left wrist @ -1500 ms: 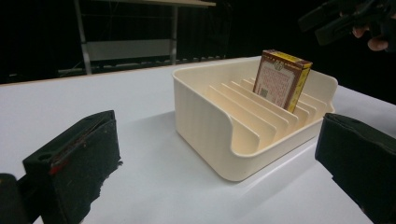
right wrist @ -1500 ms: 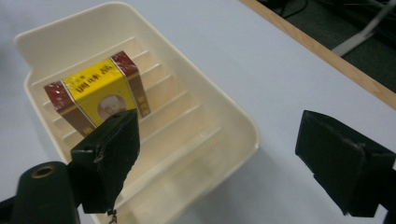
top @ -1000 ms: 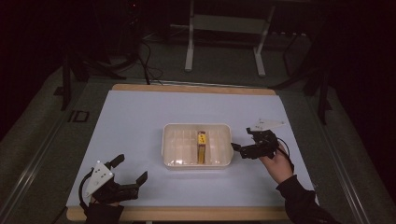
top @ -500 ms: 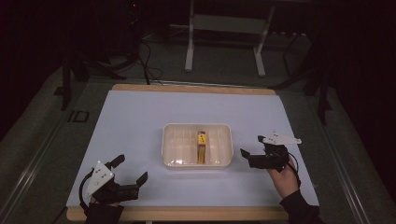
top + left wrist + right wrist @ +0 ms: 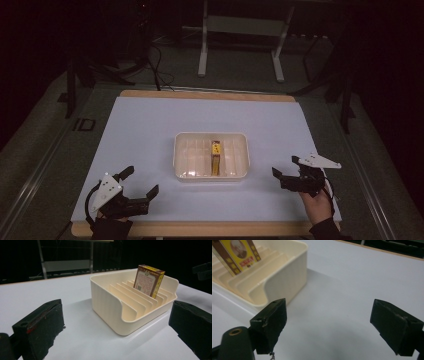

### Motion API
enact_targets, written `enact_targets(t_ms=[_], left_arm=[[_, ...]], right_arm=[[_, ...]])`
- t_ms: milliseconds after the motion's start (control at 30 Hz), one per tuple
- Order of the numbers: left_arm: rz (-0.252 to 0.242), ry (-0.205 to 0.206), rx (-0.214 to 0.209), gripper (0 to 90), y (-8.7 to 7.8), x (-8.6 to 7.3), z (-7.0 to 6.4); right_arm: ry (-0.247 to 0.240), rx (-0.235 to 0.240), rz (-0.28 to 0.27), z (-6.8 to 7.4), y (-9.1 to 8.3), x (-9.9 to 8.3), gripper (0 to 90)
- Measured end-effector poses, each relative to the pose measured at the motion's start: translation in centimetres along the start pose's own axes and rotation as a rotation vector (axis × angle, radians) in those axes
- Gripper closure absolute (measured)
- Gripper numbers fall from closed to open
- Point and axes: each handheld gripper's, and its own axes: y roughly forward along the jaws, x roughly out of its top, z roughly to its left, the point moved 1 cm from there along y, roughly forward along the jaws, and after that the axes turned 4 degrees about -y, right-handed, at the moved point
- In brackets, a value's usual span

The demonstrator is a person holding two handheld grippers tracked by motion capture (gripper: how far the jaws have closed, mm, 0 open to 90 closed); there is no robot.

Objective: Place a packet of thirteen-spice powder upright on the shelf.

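Black jaws of the left gripper (image 5: 141, 185) stand wide apart, holding nothing, low at the near-left table edge. Cream slotted tray (image 5: 183, 154) sits mid-table with the yellow box (image 5: 215, 157) upright in a slot; best leave it undisturbed. Right gripper (image 5: 285, 168), also spread wide and empty, hovers near the tray's right side, wrist low.

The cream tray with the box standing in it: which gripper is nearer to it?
Right. The right gripper sits just off the tray's right edge; the left gripper lies farther off, toward the table's near-left corner.
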Motion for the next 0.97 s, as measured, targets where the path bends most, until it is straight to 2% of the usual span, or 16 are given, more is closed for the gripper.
enact_targets(t_ms=[300,467,700,967], left_arm=[[-0.003,-0.002,-0.001,0.0,0.0,0.0,0.0],[-0.003,-0.002,0.0,0.0,0.0,0.0,0.0],[0.002,0.002,-0.002,0.0,0.1,0.0,-0.1],[0.003,0.004,-0.003,0.0,0.1,0.0,0.0]], right_arm=[[0.034,-0.026,-0.014,-0.9,-1.3,-1.3,13.8],[0.033,0.004,-0.008,-1.1,-1.0,-1.6,13.8],[0.053,0.009,-0.015,-1.4,-0.9,-1.7,13.8],[0.024,0.021,0.01,-1.1,-0.4,-1.7,13.9]])
